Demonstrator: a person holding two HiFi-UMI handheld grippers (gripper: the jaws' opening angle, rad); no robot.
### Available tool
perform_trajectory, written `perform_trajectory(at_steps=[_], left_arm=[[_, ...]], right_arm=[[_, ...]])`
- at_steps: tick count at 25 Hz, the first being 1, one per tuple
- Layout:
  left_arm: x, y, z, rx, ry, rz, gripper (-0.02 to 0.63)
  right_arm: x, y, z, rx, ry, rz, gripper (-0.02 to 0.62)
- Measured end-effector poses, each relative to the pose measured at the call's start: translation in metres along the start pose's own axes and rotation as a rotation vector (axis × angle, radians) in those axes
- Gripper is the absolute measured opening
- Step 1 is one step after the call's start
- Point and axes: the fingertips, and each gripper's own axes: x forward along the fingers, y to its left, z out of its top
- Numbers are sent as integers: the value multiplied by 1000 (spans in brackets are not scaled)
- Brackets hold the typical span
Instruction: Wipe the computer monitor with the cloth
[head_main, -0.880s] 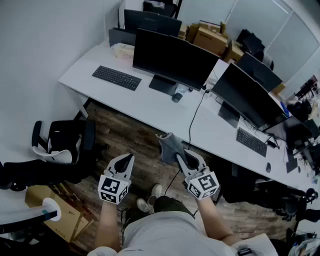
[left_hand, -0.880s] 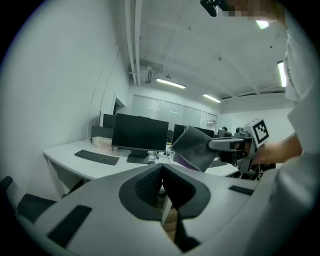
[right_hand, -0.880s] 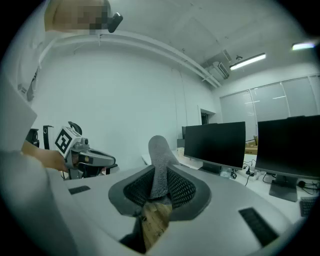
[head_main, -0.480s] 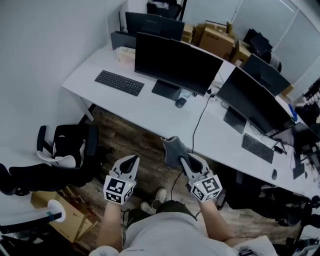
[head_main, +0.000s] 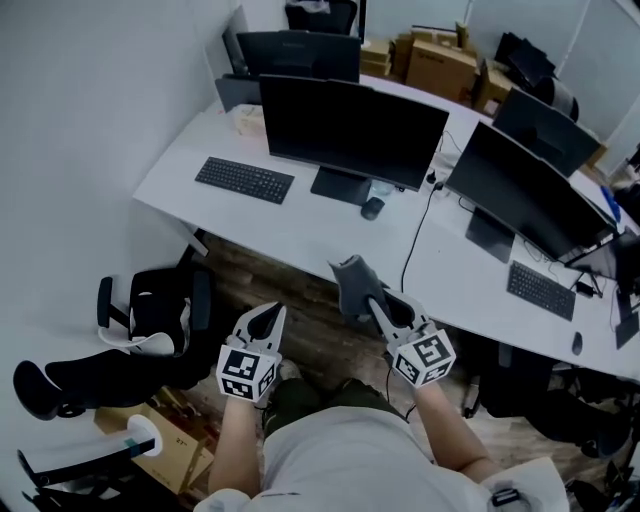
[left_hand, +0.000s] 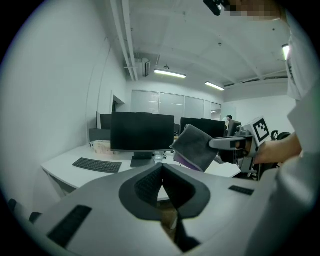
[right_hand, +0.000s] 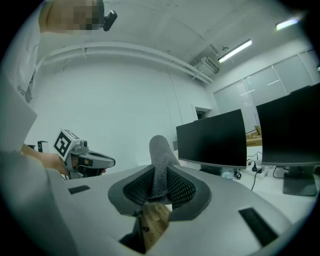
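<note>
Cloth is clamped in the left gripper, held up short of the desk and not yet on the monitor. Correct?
Not quite: the cloth is clamped in the right gripper, not the left, as the right gripper view shows; the left gripper is shut on nothing. It is held up short of the desk and not yet on the monitor.

Grey left tongs (head_main: 271, 310), grey right tongs (head_main: 378, 303), black-and-white marker cubes (head_main: 247, 372), white T-shirt (head_main: 350, 460)

Open air up to monitor (head_main: 353, 130) — keyboard (head_main: 244, 181), mouse (head_main: 372, 208), cable (head_main: 412, 240) on desk (head_main: 300, 230) before it
</note>
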Motion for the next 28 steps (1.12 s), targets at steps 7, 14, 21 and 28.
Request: perform_trajectory(at_steps=[7,14,21,28], left_arm=[[51,62,16,-32,-47,-44,0],[116,150,44,-16,-68,-161,0],[156,226,75,-4,-96,-229,0],[173,287,90,12,-106,-273,0]], right_arm=[[64,-21,8,-17,4,-51,84],[162,-44,31,-30,17,-151,84],[251,-50,65,-86,22,-207,84],[326,-63,99,-142,9,-279,84]])
